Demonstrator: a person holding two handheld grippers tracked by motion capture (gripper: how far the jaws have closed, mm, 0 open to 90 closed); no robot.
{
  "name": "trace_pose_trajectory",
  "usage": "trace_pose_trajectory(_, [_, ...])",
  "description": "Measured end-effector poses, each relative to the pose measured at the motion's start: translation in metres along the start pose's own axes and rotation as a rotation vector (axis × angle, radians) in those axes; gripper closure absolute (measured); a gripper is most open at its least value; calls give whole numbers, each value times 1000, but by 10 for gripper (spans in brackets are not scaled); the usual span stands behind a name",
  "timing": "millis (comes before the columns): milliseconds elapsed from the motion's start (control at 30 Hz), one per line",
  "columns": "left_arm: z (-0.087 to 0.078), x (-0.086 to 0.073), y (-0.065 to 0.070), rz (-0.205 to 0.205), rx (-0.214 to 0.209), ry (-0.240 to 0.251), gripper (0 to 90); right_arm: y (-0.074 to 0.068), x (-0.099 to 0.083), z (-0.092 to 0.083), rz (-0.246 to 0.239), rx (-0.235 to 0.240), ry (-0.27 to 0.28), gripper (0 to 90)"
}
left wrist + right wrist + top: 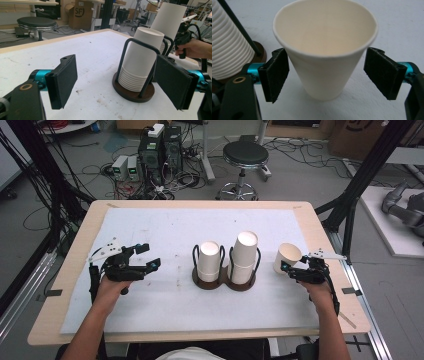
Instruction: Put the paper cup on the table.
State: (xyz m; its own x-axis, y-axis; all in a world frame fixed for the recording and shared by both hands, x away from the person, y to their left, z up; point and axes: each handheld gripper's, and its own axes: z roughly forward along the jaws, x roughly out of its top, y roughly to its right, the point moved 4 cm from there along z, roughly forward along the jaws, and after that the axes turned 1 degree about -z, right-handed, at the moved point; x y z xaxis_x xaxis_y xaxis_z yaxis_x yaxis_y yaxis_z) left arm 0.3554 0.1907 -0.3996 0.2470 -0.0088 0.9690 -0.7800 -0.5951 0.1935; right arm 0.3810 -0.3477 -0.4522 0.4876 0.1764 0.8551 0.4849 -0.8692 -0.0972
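My table (150,227), under a white mat, fills the high view, a black stool (245,155) on the floor beyond its far edge. At the middle of the mat stands a dark twin holder (223,281); its two wire frames each carry a stack of white paper cups set mouth down, the right stack (244,257) taller than the left stack (208,261). Just right of the holder a single cup (324,50) stands upright on the mat, mouth up and empty. My right gripper (325,72) sits level around that cup with its jaws spread wide: the right pad stands well clear of the cup's wall, and the left pad lies close beside it, though I cannot tell whether it touches. My left gripper (117,80) hovers over the mat well left of the holder, jaws wide open with nothing between them, looking across at the left stack.
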Motion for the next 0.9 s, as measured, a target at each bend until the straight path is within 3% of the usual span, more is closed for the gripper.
trace_pose_trajectory(367, [-1,0,-2,-5,7,8,194,-7,-12,-26,-12,49,-15,211])
trace_pose_trajectory(567, [-2,1,-3,-7,10,14,193,-18,1,-44,-56,55,38,211])
trace_pose_trajectory(733, [-3,2,-5,-10,20,27,194,-28,21,-59,-65,78,130,210])
trace_pose_trajectory(900, [-3,4,-6,-11,32,37,194,-38,34,-65,-108,91,152,211])
